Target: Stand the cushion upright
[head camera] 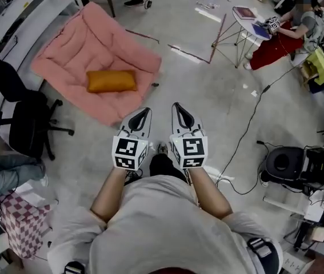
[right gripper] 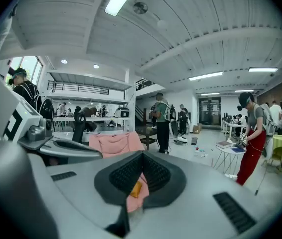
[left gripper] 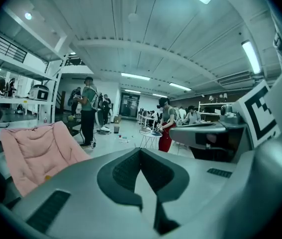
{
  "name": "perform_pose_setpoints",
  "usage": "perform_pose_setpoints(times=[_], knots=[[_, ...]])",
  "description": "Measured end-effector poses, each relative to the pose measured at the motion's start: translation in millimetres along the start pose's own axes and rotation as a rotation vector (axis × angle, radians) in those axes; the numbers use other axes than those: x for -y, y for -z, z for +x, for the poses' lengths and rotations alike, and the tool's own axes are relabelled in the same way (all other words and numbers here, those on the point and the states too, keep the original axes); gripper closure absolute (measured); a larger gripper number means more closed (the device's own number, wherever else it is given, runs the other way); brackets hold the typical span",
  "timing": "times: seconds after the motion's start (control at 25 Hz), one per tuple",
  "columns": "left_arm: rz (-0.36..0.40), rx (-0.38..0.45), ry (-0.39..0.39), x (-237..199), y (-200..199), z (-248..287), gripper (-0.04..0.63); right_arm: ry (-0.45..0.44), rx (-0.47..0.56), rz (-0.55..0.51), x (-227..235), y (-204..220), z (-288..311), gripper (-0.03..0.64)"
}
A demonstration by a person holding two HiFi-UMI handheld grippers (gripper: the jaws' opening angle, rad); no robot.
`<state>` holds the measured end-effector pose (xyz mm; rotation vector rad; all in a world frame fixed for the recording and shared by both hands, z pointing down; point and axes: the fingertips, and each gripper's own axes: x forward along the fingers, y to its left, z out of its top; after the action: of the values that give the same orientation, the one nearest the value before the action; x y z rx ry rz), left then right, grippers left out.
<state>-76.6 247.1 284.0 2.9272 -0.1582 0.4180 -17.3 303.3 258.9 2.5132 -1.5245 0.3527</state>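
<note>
An orange cushion [head camera: 111,80] lies flat on a pink padded floor mat [head camera: 70,44] at the upper left of the head view. Both grippers are held side by side in front of the person, short of the mat's near edge. My left gripper [head camera: 144,111] is shut and empty, and so is my right gripper [head camera: 177,105]. In the right gripper view the cushion [right gripper: 137,189] shows as a small orange patch on the pink mat [right gripper: 115,143], seen through the gap behind the shut jaws [right gripper: 141,154]. The left gripper view has the mat [left gripper: 34,153] at the left of its shut jaws [left gripper: 141,150].
A black office chair [head camera: 22,119] stands left of the mat. A seated person [head camera: 287,36] and a small folding table [head camera: 247,17] are at the upper right. A cable [head camera: 247,130] runs across the floor to black equipment [head camera: 290,164]. People stand in the background [left gripper: 87,111].
</note>
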Motion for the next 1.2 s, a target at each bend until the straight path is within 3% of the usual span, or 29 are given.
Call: perform_pose_setpoints(times=[0.2, 0.44, 0.8, 1.2], knots=[[0.020, -0.047, -0.060, -6, -7, 51, 0.581, -0.079, -0.001, 0.029, 52, -7, 44, 0.609], [0.033, -0.115, -0.135, -15, -2, 101, 0.581, -0.211, -0.107, 0.037, 87, 23, 94, 0.609], [0.018, -0.156, -0.222, -55, -1, 128, 0.581, -0.364, -0.169, -0.002, 73, 34, 144, 0.609], [-0.131, -0.124, -0.302, -141, 14, 146, 0.581, -0.479, -0.286, -0.121, 34, 50, 207, 0.609]])
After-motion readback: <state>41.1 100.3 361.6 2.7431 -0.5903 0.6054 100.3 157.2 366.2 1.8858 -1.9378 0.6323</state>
